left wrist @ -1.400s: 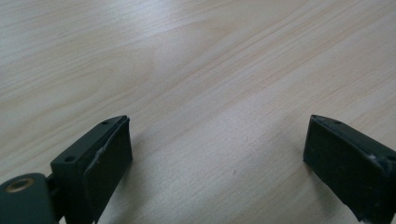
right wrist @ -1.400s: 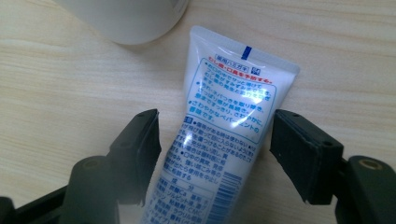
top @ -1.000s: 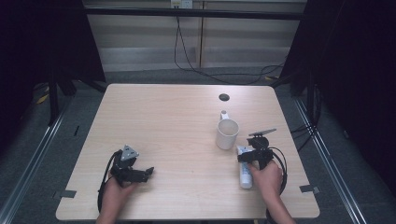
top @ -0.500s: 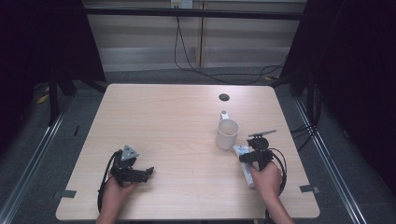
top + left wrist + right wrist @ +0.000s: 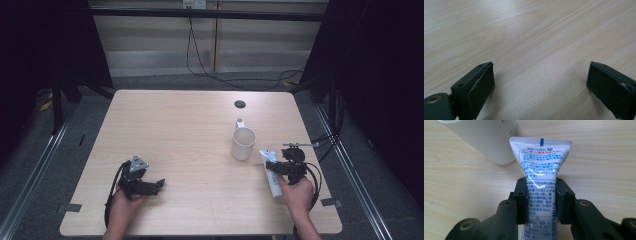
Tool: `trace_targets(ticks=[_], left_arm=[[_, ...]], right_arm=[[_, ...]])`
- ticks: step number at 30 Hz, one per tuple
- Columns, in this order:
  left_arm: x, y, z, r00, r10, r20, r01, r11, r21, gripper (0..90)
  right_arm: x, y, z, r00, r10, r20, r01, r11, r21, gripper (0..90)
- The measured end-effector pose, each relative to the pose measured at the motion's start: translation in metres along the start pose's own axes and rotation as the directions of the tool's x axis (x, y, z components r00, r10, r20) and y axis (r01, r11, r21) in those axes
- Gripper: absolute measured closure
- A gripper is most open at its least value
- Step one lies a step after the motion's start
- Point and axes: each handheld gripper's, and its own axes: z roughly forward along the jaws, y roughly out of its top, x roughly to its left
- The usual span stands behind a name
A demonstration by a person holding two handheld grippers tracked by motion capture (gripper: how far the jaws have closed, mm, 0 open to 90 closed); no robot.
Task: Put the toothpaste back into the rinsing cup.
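Here the table (image 5: 175,130) bears a white mug (image 5: 243,144) upright, with a toothpaste tube (image 5: 541,170) just beside it, likely meant for the mug. The right gripper (image 5: 541,197) pinches the tube mid-body for a firm hold; its jaws have just been closing, and the tube now looks slightly raised. The left gripper (image 5: 539,82) waits open, empty, unmoved.

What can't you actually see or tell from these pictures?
- Tube: its cap end, cut off by the right gripper view's bottom edge behind the jaws.
- Tube's small print: too blurred to read.
- Mug: its contents, too small in the high view.
- Left gripper: its body, below the frame.
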Motion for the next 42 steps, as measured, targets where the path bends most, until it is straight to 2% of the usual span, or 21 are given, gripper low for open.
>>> trace_targets(ticks=[1,3,4,6,7,8,9,11,13,15,17,19,23,27,29,34,42], left_arm=[[0.0,0.0,0.0,1.0,0.003,-0.001,-0.003,1.0,0.001,7.4],[0.0,0.0,0.0,1.0,0.0,0.0,0.0,1.0,0.0,7.4],[0.0,0.0,0.0,1.0,0.003,-0.001,-0.003,1.0,0.001,7.4],[0.0,0.0,0.0,1.0,0.0,0.0,0.0,1.0,0.0,7.4],[0.0,0.0,0.0,1.0,0.0,0.0,0.0,1.0,0.0,7.4],[0.0,0.0,0.0,1.0,0.0,0.0,0.0,1.0,0.0,7.4],[0.0,0.0,0.0,1.0,0.003,-0.001,-0.003,1.0,0.001,7.4],[0.0,0.0,0.0,1.0,0.003,-0.001,-0.003,1.0,0.001,7.4],[0.0,0.0,0.0,1.0,0.0,0.0,0.0,1.0,0.0,7.4],[0.0,0.0,0.0,1.0,0.0,0.0,0.0,1.0,0.0,7.4],[0.0,0.0,0.0,1.0,0.0,0.0,0.0,1.0,0.0,7.4],[0.0,0.0,0.0,1.0,0.003,-0.001,-0.003,1.0,0.001,7.4],[0.0,0.0,0.0,1.0,0.003,-0.001,-0.003,1.0,0.001,7.4],[0.0,0.0,0.0,1.0,0.003,-0.001,-0.003,1.0,0.001,7.4],[0.0,0.0,0.0,1.0,0.0,0.0,0.0,1.0,0.0,7.4],[0.0,0.0,0.0,1.0,0.0,0.0,0.0,1.0,0.0,7.4],[0.0,0.0,0.0,1.0,0.0,0.0,0.0,1.0,0.0,7.4]], right_arm=[[0.0,0.0,-0.005,0.9998,-0.02,0.004,0.021,0.999,-0.039,67.5],[0.0,0.001,-0.006,0.9997,-0.022,0.002,0.022,0.998,-0.053,67.5],[0.001,0.001,-0.011,0.9995,-0.032,0.0,0.032,0.995,-0.095,67.5],[0.001,0.001,-0.012,0.9993,-0.039,0.001,0.039,0.993,-0.111,67.4],[0.002,0.001,-0.016,0.9988,-0.049,0.003,0.049,0.985,-0.163,67.4],[0.002,0.001,-0.016,0.9988,-0.049,0.003,0.049,0.985,-0.163,67.4],[0.003,0.001,-0.019,0.9982,-0.06,0.005,0.06,0.977,-0.203,67.4],[0.003,0.001,-0.021,0.9977,-0.067,0.009,0.067,0.974,-0.215,67.4],[0.006,0.001,-0.025,0.9968,-0.078,0.016,0.079,0.962,-0.261,67.4],[0.006,0.001,-0.027,0.9963,-0.083,0.019,0.085,0.955,-0.283,67.4],[0.007,0.002,-0.027,0.9962,-0.085,0.018,0.087,0.953,-0.289,67.4],[0.007,0.002,-0.029,0.9956,-0.093,0.014,0.093,0.944,-0.316,67.3],[0.009,0.002,-0.03,0.9947,-0.101,0.014,0.1,0.938,-0.332,67.2],[0.011,0.001,-0.031,0.9936,-0.112,0.018,0.11,0.923,-0.369,67.3],[0.012,0.001,-0.031,0.9937,-0.11,0.02,0.11,0.921,-0.374,67.3],[0.015,0.002,-0.034,0.9922,-0.121,0.03,0.123,0.906,-0.405,67.4],[0.019,0.006,-0.038,0.99,-0.137,0.035,0.139,0.891,-0.433,67.5]])
